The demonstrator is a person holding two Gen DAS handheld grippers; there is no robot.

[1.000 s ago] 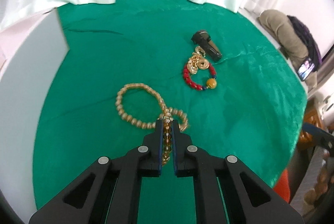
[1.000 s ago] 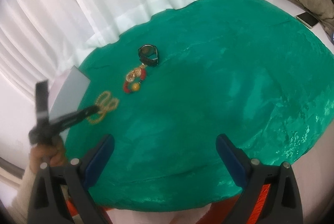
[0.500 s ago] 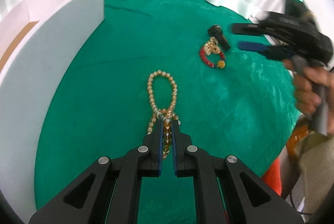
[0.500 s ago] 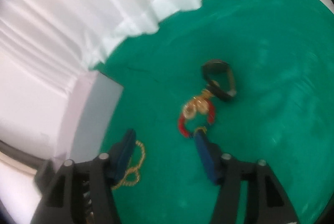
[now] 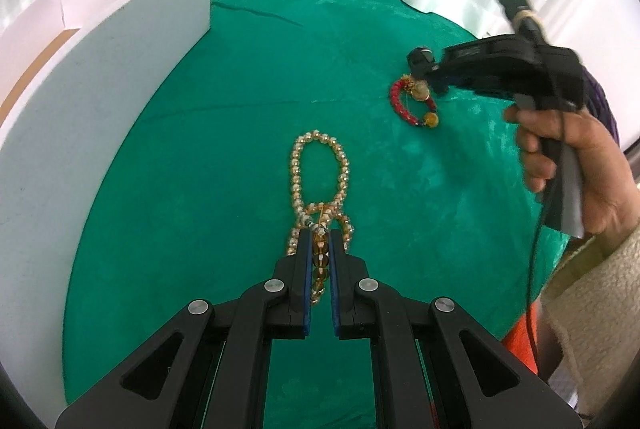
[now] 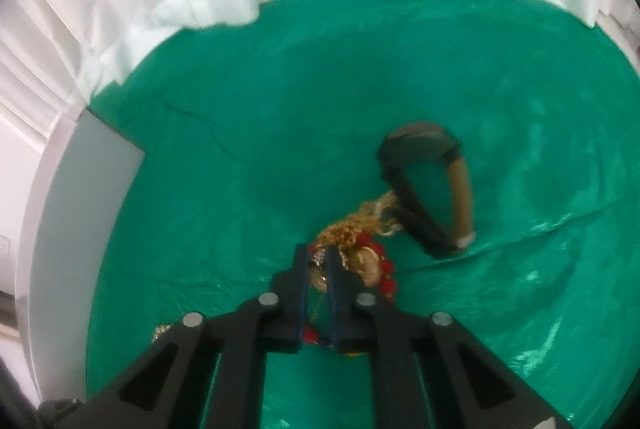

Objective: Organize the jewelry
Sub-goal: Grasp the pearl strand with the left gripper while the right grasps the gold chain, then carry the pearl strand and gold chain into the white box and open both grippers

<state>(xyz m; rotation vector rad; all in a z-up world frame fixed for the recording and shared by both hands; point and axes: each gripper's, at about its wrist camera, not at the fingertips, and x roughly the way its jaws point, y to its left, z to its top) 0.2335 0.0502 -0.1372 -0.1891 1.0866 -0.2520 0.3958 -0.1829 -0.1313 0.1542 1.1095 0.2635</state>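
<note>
Left gripper (image 5: 319,243) has its jaws pinched tight on the golden bead strand (image 5: 320,185), which trails out in loops across the middle of the green-covered counter (image 5: 240,133). Right gripper (image 6: 319,261) has just been closing its jaws, and they are now clamped on the red bead bracelet (image 6: 384,269) with its gold charms, just beside the black watch (image 6: 424,185) toward the counter's far right edge. White box (image 5: 104,89) stands along the left edge.

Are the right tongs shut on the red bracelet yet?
Shut: the right tongs have just closed, pads pinching the red bracelet and its gold charms.
</note>
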